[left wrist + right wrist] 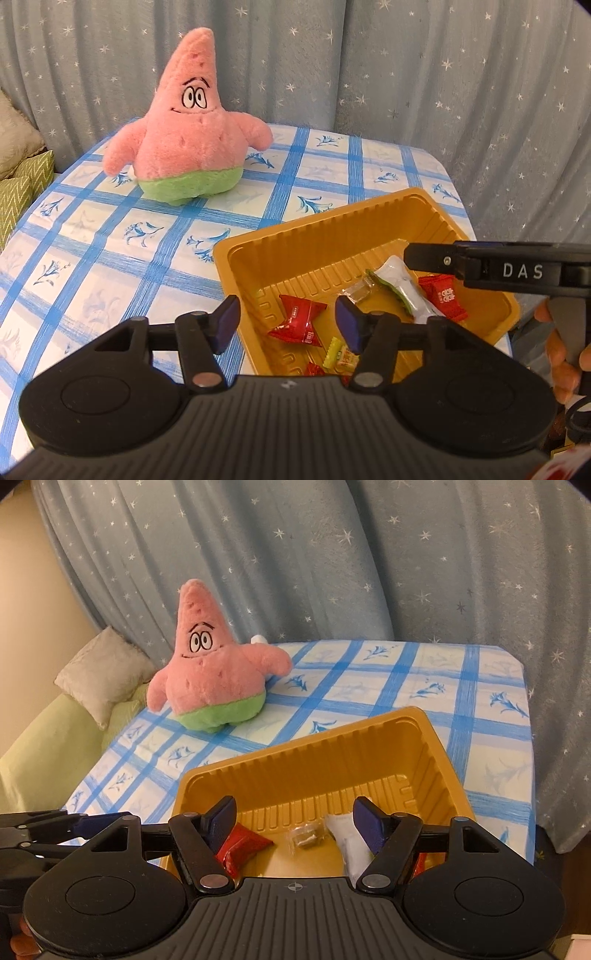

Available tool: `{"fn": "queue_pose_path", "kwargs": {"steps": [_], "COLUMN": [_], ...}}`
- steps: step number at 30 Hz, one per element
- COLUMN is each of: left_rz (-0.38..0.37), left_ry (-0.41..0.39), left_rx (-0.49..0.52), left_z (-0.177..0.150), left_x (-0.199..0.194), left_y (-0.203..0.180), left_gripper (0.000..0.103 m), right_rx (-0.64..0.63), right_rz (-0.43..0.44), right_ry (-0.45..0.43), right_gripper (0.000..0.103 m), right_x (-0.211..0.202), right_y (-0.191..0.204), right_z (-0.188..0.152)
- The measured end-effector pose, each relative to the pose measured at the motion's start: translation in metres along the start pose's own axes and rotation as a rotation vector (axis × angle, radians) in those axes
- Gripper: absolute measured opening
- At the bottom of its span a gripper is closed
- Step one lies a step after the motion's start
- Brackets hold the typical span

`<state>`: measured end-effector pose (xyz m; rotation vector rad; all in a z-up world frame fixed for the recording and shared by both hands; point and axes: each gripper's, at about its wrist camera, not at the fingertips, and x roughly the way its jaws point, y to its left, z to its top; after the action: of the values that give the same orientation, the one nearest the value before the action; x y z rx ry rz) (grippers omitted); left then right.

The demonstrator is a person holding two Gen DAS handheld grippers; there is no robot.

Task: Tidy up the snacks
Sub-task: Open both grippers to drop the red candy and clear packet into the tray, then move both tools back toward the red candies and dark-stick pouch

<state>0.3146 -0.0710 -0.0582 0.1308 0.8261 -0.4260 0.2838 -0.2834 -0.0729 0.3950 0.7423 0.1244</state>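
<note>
Both tongs are held over the near end of the gold tray. The left gripper is seen with jaws apart and nothing between the pads; the right gripper likewise stands apart and empty. The snacks lie in the tray just ahead of and below the tips: red packet, white sachet, clear-wrapped sweet.

Judged step: release done, snacks gathered in the tray. No loose snack is seen on the checked cloth; the next move would call for checking the table out of view.

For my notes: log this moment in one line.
left gripper open | right gripper open | snacks in yellow tray | plush starfish on table
</note>
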Motion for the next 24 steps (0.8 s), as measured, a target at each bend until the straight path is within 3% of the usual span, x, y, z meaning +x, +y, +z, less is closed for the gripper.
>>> {"fn": "queue_pose_path", "kwargs": {"steps": [8, 24], "left_rz": [0.013, 0.062], "left_ry": [-0.022, -0.029], "left_rx": [-0.044, -0.141], "left_z": [-0.009, -0.068], "left_x": [-0.035, -0.117], "left_y": [0.002, 0.028], "left_gripper": [0.070, 0.075], "right_rx": [-0.002, -0.047], "right_rz": [0.001, 0.064], "right_ry": [-0.008, 0.008], "right_gripper": [0.081, 0.084], "right_x": [-0.024, -0.078], "right_y": [0.005, 0.043], "right_z": [-0.010, -0.053]}}
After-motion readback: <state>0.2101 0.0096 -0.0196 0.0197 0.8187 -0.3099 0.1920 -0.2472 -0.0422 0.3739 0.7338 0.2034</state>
